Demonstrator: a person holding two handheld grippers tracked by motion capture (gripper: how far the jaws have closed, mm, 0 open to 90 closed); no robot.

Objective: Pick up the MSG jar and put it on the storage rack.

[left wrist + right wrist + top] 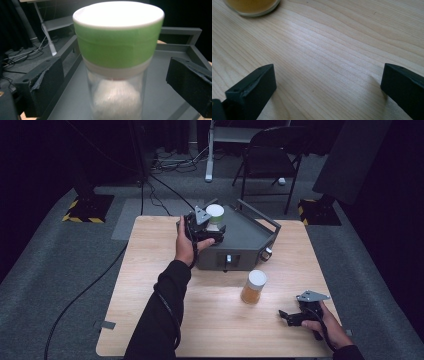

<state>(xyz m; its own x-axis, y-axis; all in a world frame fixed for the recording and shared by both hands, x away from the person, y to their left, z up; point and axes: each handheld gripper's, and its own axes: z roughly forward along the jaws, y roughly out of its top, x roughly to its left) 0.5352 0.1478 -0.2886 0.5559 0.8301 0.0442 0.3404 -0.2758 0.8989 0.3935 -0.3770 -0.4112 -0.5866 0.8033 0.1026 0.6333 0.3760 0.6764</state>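
Note:
A clear jar [215, 214] with a white lid and a green band stands upright on the grey metal tray box [250, 232] at the table's far middle. My left gripper [211, 228] reaches it from the left. In the left gripper view the jar [117, 45] stands between the two black pads [40, 85] with a gap on each side, so this gripper [115, 85] is open. My right gripper [286, 316] rests low near the front right of the table, open [328, 85] over bare wood. An amber-filled jar [254, 287] with a white lid stands in front of the box.
The wooden table [150, 270] has free room at its left and front. The tray has raised rails [180, 31] around its rim. A folding chair [272, 150] and floor cables [170, 162] lie beyond the table. The amber jar's base [252, 6] shows ahead of my right gripper.

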